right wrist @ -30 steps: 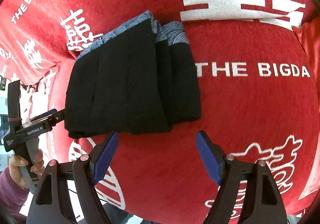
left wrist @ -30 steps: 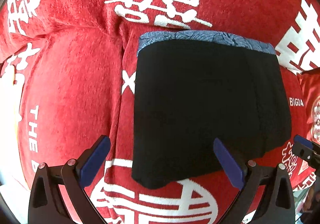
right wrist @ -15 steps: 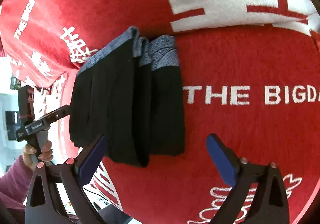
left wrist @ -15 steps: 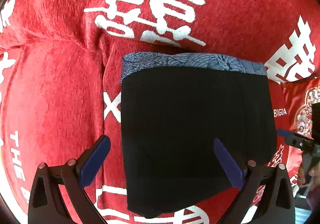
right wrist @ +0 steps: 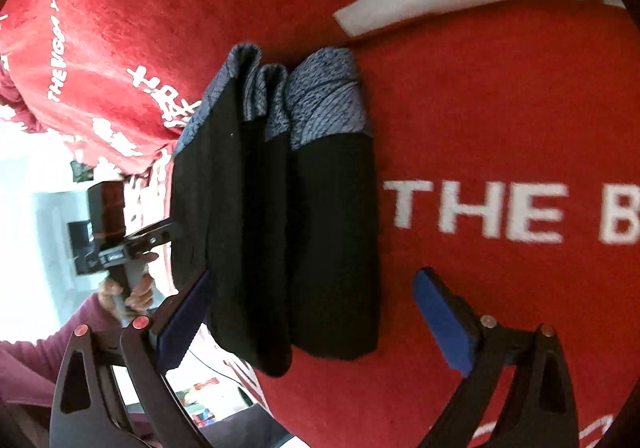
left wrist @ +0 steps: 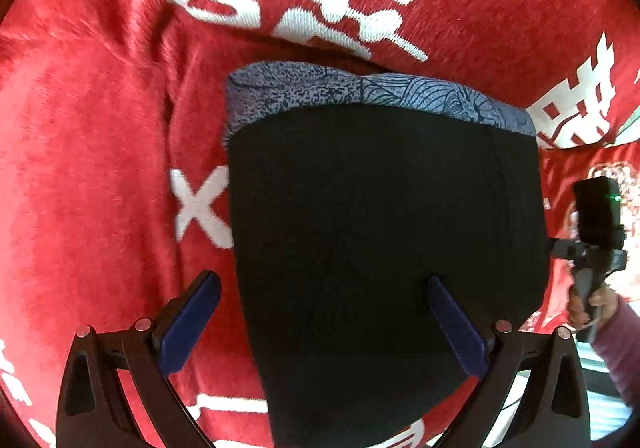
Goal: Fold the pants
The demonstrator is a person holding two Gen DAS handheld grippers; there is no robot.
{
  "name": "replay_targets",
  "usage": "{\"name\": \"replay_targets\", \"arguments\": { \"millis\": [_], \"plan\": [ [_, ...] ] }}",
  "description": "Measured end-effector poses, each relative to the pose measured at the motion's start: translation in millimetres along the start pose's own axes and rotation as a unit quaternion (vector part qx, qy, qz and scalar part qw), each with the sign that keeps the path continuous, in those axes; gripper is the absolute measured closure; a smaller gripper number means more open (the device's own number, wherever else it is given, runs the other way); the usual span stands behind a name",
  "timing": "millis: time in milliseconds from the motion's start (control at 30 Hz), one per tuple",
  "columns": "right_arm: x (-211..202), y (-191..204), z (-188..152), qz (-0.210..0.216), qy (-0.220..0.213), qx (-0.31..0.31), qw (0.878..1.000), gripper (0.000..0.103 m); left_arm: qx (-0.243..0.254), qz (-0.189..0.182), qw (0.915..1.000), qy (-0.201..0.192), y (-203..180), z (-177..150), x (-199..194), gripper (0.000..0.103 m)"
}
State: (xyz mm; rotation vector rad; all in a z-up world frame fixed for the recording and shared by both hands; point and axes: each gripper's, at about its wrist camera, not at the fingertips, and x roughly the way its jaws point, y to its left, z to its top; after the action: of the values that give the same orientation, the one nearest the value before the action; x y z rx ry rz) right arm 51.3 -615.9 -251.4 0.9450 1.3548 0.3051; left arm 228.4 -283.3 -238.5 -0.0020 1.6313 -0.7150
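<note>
Both of your grippers are coming closer to the pants than they were a second ago, and the folded bundle is now filling much more of each view.

Your left gripper (left wrist: pixel 322 318) is holding its jaws wide apart, with nothing between them clamped. One blue pad is hanging over the red cloth (left wrist: pixel 100 168) just beside the left edge of the pants (left wrist: pixel 380 240), and the other pad is hanging over the black fabric. So the near left corner of the bundle is lying between your left jaws.

Your right gripper (right wrist: pixel 310 314) is also keeping its jaws apart and empty. Its left pad is standing just at the outer black fold, and its right pad is well to the side, over the bare cloth. The near end of the pants (right wrist: pixel 280 216) is lying between them.

The pants are resting folded on the cloth-covered surface, with the grey patterned waistband at the far end and the black end toward you. The long axis is running straight away from both grippers. In the right wrist view you are seeing several stacked layers, so the folding is looking nearly finished.

Both hands are about equally near. I judge that the next move is depending on the near black edge, which is lying directly ahead of the jaws.
</note>
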Motion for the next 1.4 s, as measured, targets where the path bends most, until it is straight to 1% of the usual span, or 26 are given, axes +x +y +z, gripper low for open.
{"name": "replay_targets", "arguments": {
  "millis": [100, 133, 200, 233, 267, 300, 367, 400, 433, 467, 533, 600, 700, 800, 833, 933, 1000, 1033, 1067, 1100, 1167, 1200, 1233, 1300, 1333, 1400],
  "plan": [
    [11, 7, 6, 0.030, 0.006, -0.014, 0.999, 0.007, -0.002, -0.027, 0.9996, 0.007, -1, 4, 9, 0.000],
    [16, 10, 8, 0.025, 0.008, -0.015, 1.000, 0.011, -0.004, -0.035, 0.9993, 0.010, -1, 4, 13, 0.000],
    [25, 16, 12, 0.017, 0.005, -0.014, 1.000, 0.013, -0.016, -0.045, 0.9988, 0.007, -2, 3, 20, 0.000],
    [25, 16, 14, 0.015, 0.003, -0.010, 1.000, 0.019, -0.021, -0.044, 0.9988, -0.001, -3, 0, 19, 0.002],
    [27, 16, 16, 0.009, 0.001, -0.003, 1.000, 0.029, -0.023, -0.042, 0.9988, -0.012, -6, -3, 16, 0.009],
    [26, 14, 17, 0.005, 0.001, 0.006, 1.000, 0.034, -0.023, -0.041, 0.9987, -0.021, -9, -5, 13, 0.013],
    [21, 13, 12, 0.013, -0.002, 0.017, 1.000, 0.053, -0.017, -0.032, 0.9986, -0.038, -17, -12, 1, 0.029],
    [15, 15, 10, 0.025, -0.007, 0.022, 0.999, 0.057, -0.015, -0.030, 0.9985, -0.044, -20, -14, -4, 0.032],
    [12, 16, 9, 0.034, -0.010, 0.025, 0.999, 0.063, -0.016, -0.029, 0.9981, -0.051, -23, -17, -12, 0.039],
    [7, 18, 7, 0.048, -0.012, 0.027, 0.998, 0.066, -0.018, -0.030, 0.9979, -0.055, -25, -18, -17, 0.044],
    [-1, 27, 2, 0.069, -0.016, 0.025, 0.997, 0.067, -0.017, -0.030, 0.9975, -0.062, -26, -25, -31, 0.045],
    [-6, 34, -5, 0.085, -0.013, 0.024, 0.996, 0.068, -0.017, -0.021, 0.9976, -0.064, -31, -34, -42, 0.045],
    [-9, 48, -27, 0.102, -0.010, 0.024, 0.994, 0.068, -0.015, -0.013, 0.9975, -0.068, -32, -53, -66, 0.045],
    [-13, 55, -58, 0.119, -0.015, 0.036, 0.992, 0.068, -0.007, 0.002, 0.9977, -0.068, -34, -78, -76, 0.045],
    [-16, 55, -64, 0.119, -0.016, 0.037, 0.992, 0.068, -0.006, 0.007, 0.9980, -0.063, -33, -88, -77, 0.045],
    [-6, 58, -96, 0.104, -0.016, 0.034, 0.994, 0.068, -0.003, 0.013, 0.9987, -0.049, -29, -107, -57, 0.045],
    [8, 53, -108, 0.095, -0.016, 0.045, 0.994, 0.067, -0.005, 0.012, 0.9990, -0.043, -14, -120, -42, 0.044],
    [16, 47, -115, 0.083, -0.018, 0.051, 0.995, 0.065, -0.013, 0.008, 0.9989, -0.045, -14, -120, -31, 0.039],
    [21, 43, -119, 0.071, -0.019, 0.048, 0.996, 0.062, -0.022, 0.004, 0.9983, -0.055, -7, -123, -26, 0.026],
    [26, 40, -123, 0.046, -0.025, 0.042, 0.998, 0.060, -0.025, 0.003, 0.9975, -0.066, -2, -126, -24, 0.021],
    [29, 34, -125, 0.029, -0.037, 0.042, 0.998, 0.046, -0.027, 0.012, 0.9969, -0.073, 4, -127, -21, 0.008],
    [31, 34, -126, 0.010, -0.042, 0.045, 0.998, 0.041, -0.028, 0.018, 0.9968, -0.072, 4, -125, -20, 0.006],
    [30, 36, -127, 0.004, -0.046, 0.042, 0.998, 0.041, -0.026, 0.023, 0.9968, -0.072, 4, -125, -20, 0.005],
    [25, 45, -129, -0.036, -0.056, 0.029, 0.997, 0.037, -0.017, 0.043, 0.9961, -0.075, -1, -125, -23, 0.005],
    [21, 47, -132, -0.064, -0.059, 0.025, 0.996, 0.030, -0.008, 0.064, 0.9947, -0.080, -6, -126, -27, 0.005],
    [14, 58, -134, -0.121, -0.066, 0.020, 0.990, 0.028, 0.010, 0.109, 0.9900, -0.088, -19, -127, -35, 0.005]
  ]
}}
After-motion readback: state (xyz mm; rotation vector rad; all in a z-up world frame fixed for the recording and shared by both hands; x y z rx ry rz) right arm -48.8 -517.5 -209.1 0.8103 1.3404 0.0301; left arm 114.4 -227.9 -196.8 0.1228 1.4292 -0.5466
